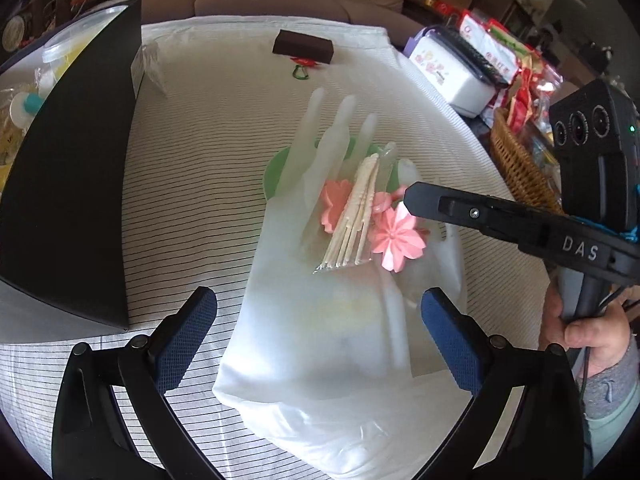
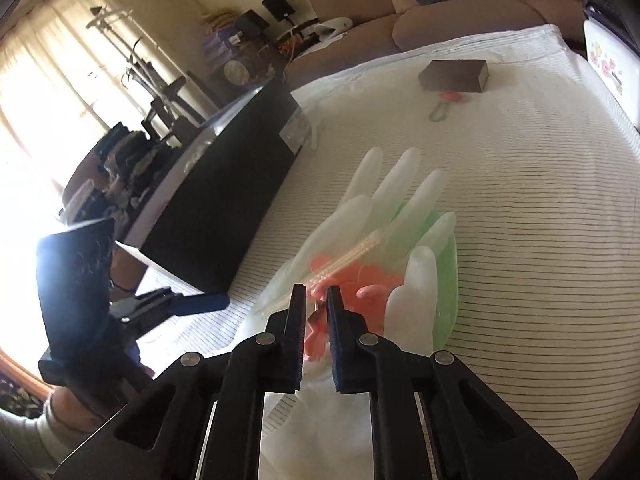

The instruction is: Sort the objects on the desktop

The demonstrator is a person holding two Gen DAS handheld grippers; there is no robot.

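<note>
A: While the left tool [image 1: 320, 320] is hanging wide open over the white glove [image 1: 320, 340], what's the right tool [image 2: 316, 300] doing?
B: Pinching nearly closed on a pink flower [image 2: 316, 344]; toothpick pack [image 1: 352, 216] lying on glove, brown block [image 1: 303, 46] sitting far off on the worktop [image 1: 192, 160].

Green plate [image 1: 276, 168] mostly hidden under glove [image 1: 320, 320]; glove cuff cut off at lower edge; pink flower [image 2: 316, 340] partly hidden between fingers [image 2: 294, 340]; box [image 1: 68, 184] clipped left.

Flowers [image 1: 396, 240] and sticks [image 1: 352, 220] lie on glove [image 1: 320, 340].
</note>
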